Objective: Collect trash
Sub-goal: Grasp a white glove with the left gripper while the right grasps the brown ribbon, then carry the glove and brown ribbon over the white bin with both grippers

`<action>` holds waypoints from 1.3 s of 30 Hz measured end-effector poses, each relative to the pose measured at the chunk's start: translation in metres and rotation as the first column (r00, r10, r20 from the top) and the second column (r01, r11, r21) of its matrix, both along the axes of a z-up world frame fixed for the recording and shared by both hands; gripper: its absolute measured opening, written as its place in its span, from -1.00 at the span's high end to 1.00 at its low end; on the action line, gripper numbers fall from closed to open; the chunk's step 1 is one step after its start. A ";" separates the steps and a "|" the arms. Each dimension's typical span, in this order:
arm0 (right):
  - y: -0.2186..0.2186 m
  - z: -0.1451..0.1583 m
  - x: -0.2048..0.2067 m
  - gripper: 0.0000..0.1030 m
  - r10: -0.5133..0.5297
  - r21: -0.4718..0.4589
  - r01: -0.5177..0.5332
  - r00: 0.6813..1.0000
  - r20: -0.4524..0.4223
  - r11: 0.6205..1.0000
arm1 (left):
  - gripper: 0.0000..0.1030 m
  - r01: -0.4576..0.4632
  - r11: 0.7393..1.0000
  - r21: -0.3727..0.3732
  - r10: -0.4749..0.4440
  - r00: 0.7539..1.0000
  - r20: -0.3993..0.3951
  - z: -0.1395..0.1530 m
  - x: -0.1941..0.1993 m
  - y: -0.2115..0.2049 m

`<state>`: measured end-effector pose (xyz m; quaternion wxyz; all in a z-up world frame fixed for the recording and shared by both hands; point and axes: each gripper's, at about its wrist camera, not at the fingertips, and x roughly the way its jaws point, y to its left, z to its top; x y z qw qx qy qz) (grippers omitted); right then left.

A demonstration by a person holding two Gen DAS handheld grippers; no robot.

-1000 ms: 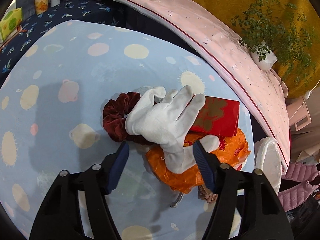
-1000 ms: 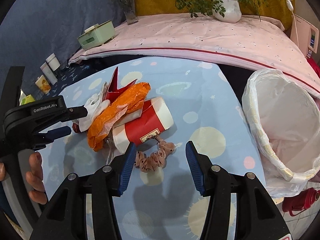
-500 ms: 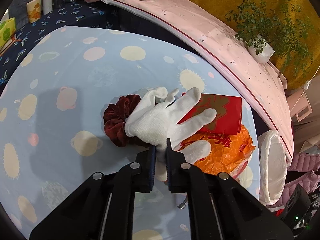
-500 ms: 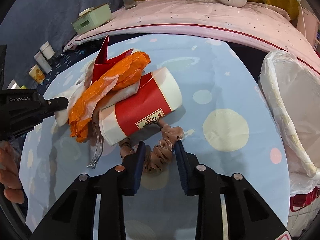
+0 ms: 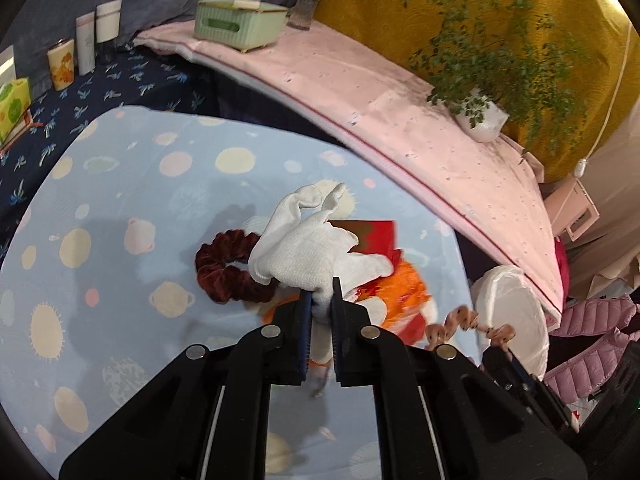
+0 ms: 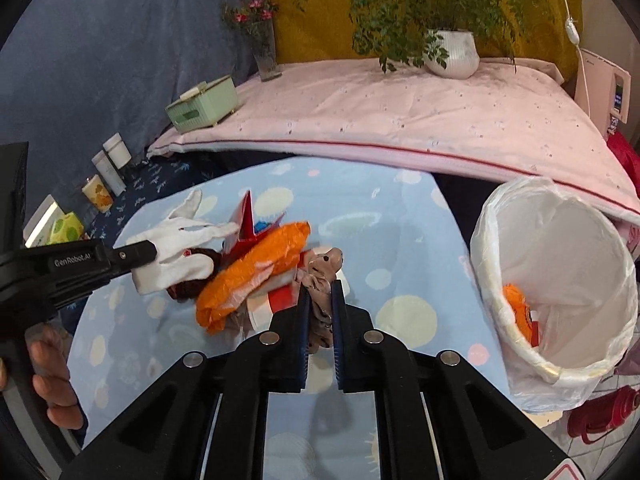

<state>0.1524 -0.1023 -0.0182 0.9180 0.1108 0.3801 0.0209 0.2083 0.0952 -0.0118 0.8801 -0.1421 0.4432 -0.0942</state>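
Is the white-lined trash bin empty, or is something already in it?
Not empty. The right wrist view shows an orange crumpled piece lying inside the trash bin near its bottom; most of the white liner is bare.

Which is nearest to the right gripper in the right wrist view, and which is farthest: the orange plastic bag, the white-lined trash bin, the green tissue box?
From the right gripper:
1. orange plastic bag, just ahead to the left, on the table.
2. white-lined trash bin, off to the right.
3. green tissue box, far back left, on the pink cover.

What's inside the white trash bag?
Inside the white trash bag, low against its left wall, lies a crumpled orange wrapper with something red beside it. The bag's near wall hides the very bottom, so anything more there cannot be seen.
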 end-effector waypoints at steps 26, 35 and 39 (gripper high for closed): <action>-0.138 0.083 -0.051 0.82 -0.227 0.029 0.226 0.955 0.191 0.974 | 0.84 0.311 0.948 0.064 -0.317 0.940 0.128 0.067 -0.045 -0.178; -0.188 0.063 -0.061 0.82 -0.309 0.051 0.305 0.937 0.160 0.951 | 0.84 0.399 0.913 0.086 -0.407 0.906 0.115 0.061 -0.050 -0.233; -0.205 0.052 -0.063 0.82 -0.337 0.056 0.332 0.931 0.139 0.942 | 0.84 0.433 0.898 0.077 -0.439 0.893 0.093 0.053 -0.047 -0.251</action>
